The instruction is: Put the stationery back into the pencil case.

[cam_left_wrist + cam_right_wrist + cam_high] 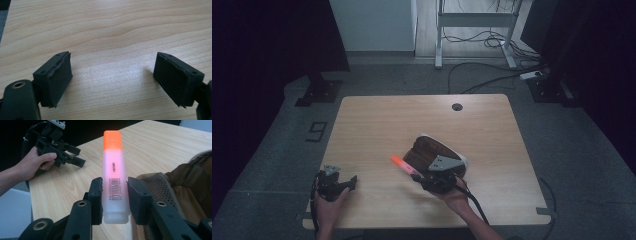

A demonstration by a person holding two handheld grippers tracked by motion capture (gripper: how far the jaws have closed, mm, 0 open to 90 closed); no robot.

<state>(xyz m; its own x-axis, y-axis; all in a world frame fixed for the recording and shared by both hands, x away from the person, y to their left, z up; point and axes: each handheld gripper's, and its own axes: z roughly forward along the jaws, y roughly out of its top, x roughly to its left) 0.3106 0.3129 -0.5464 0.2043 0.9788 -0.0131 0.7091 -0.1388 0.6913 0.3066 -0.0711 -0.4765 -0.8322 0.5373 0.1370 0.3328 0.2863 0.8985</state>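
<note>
The right gripper (115, 195) clamps the orange highlighter (113, 170) near its base, long axis pointing cap-first away from the jaws, beside the brown pouch (432, 152); its base end is jaw-hidden; the left gripper (112, 80) stands open over bare table (112, 30).

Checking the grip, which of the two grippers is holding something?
The right gripper, clamped on the orange highlighter; the left gripper stands open over bare table.

The highlighter (113, 170) is pale pink with an orange cap and a black barcode. The pouch (185, 185) is brown with tan mesh. The counter (377, 125) shows light wood grain. Both tools are black.
</note>
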